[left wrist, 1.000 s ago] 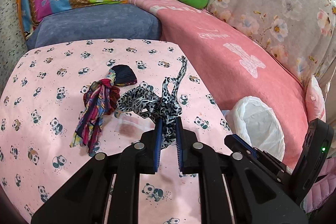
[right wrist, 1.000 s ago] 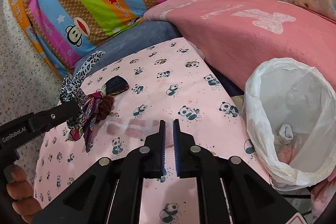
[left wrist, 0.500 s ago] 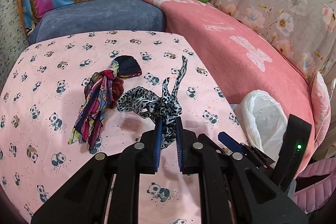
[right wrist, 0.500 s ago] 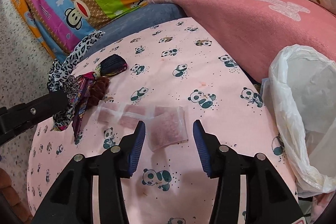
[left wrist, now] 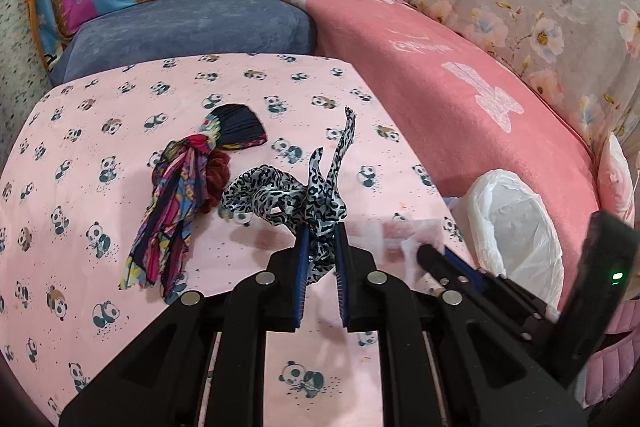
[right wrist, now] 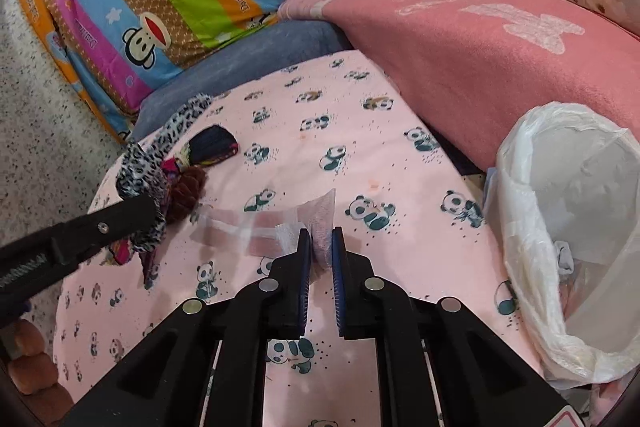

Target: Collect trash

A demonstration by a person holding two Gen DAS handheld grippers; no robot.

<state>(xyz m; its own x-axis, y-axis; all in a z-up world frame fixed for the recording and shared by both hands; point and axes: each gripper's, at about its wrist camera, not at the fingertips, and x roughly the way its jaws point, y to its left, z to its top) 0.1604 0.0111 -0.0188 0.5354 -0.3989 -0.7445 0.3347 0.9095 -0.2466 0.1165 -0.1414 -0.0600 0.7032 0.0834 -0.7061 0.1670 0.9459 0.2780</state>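
The right gripper (right wrist: pixel 320 245) has just been closed on the end of a clear plastic wrapper strip (right wrist: pixel 256 227), so that piece of trash is pinched at one corner while the rest is left lying on the panda-print sheet (right wrist: pixel 360 115) of the worktop. The left gripper (left wrist: pixel 322 247) is kept pressed onto a leopard-print scarf (left wrist: pixel 280 195), with a multicoloured scarf (left wrist: pixel 172 211) bunched right beside it.

Risks, as judged from here: the wrapper is thin and slippery and is only nipped at its edge, so it could be slipped out on the lift, or the sheet could be caught underneath and dragged up too. The far end of the strip runs toward the scarves and could get snagged there.

Room-wise, the white bag-lined bin (right wrist: pixel 568 227) is found just off the worktop's right edge, mouth open, and the stretch between looks unobstructed. The pink blanket (right wrist: pixel 500 39) is banked up behind it, and the bag rim is floppy, so it could be knocked in on a low pass.
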